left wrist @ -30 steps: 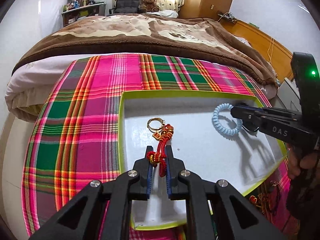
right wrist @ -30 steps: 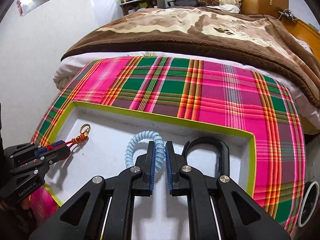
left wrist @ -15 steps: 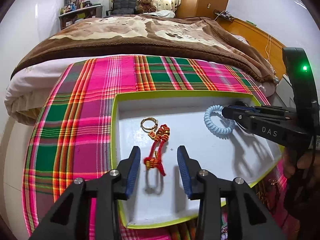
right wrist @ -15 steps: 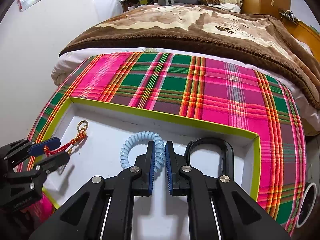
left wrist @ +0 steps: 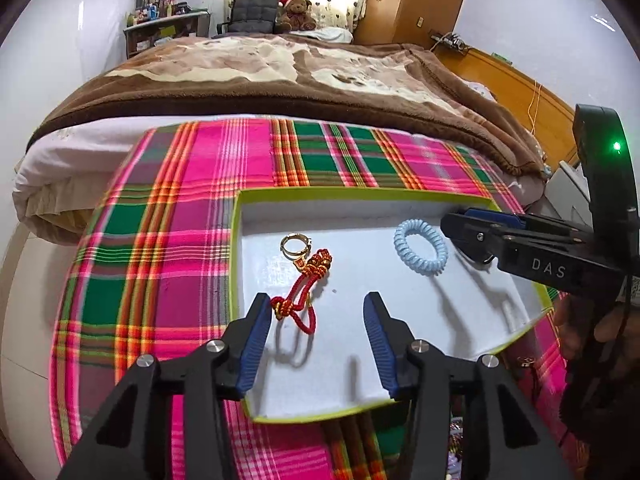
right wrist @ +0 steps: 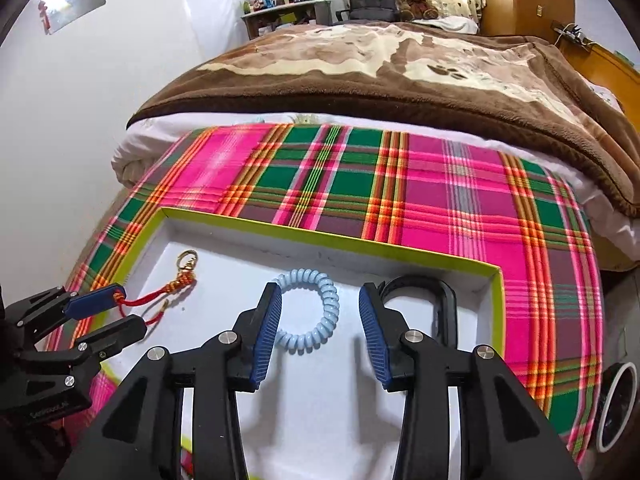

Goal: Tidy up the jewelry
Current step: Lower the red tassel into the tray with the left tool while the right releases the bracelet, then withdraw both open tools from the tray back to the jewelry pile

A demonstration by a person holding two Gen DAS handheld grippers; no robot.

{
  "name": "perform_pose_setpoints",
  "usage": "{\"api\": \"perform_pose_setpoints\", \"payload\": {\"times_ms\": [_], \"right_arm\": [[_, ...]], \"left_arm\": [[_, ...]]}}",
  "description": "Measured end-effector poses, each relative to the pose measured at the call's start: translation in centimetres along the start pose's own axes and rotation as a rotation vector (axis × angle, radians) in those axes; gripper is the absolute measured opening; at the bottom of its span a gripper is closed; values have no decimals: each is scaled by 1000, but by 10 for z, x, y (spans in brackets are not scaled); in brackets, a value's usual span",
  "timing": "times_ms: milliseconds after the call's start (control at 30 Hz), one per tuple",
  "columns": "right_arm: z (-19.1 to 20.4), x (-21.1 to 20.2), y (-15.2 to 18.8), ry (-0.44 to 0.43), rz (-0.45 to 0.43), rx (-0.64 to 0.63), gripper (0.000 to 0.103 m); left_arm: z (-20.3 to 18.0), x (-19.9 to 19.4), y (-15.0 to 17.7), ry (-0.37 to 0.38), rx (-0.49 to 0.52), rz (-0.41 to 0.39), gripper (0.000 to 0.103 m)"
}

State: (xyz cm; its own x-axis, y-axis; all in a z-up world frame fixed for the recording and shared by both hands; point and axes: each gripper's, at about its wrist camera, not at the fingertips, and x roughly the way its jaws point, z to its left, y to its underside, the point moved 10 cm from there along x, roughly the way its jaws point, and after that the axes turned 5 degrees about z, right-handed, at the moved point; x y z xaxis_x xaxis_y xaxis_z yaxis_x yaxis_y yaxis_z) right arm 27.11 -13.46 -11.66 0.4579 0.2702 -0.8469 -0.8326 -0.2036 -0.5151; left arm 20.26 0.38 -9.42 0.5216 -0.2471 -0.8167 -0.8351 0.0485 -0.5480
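A white tray with a lime rim (left wrist: 360, 194) (right wrist: 320, 236) lies on a plaid cloth. In it lie a red knotted cord charm with a gold ring (left wrist: 306, 280) (right wrist: 176, 284), a light blue coil bracelet (left wrist: 420, 246) (right wrist: 316, 308) and a black band (right wrist: 436, 292). My left gripper (left wrist: 316, 332) (right wrist: 108, 312) is open just behind the charm's tail; the cord touches its left pad. My right gripper (right wrist: 320, 328) (left wrist: 472, 220) is open, its fingers either side of the blue bracelet, which lies free on the tray.
The pink and green plaid cloth (left wrist: 180, 240) (right wrist: 440, 200) covers the foot of a bed with a brown blanket (left wrist: 280, 80). Small jewelry items lie on the cloth by the tray's near right corner (left wrist: 524, 364). A white ring-shaped object (right wrist: 616, 404) sits at far right.
Both grippers have opened. The left let go of the red charm, the right let go of the blue bracelet; both items now lie on the tray, and both grippers have drawn back slightly.
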Motion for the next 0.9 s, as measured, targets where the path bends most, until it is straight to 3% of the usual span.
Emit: {"api": "perform_pose_setpoints", "payload": {"times_ms": [333, 567, 733, 900], "right_arm": [[0, -59, 16, -16, -109, 23, 41], [-15, -89, 60, 19, -137, 44, 41], [-27, -93, 94, 24, -123, 56, 41], [-26, -78, 123, -39, -66, 37, 41]], "left_arm": [[-8, -42, 13, 36, -17, -71, 53], [-20, -53, 38, 72, -10, -72, 53], [-27, -56, 58, 101, -12, -66, 53], [-28, -55, 72, 111, -23, -51, 53]]}}
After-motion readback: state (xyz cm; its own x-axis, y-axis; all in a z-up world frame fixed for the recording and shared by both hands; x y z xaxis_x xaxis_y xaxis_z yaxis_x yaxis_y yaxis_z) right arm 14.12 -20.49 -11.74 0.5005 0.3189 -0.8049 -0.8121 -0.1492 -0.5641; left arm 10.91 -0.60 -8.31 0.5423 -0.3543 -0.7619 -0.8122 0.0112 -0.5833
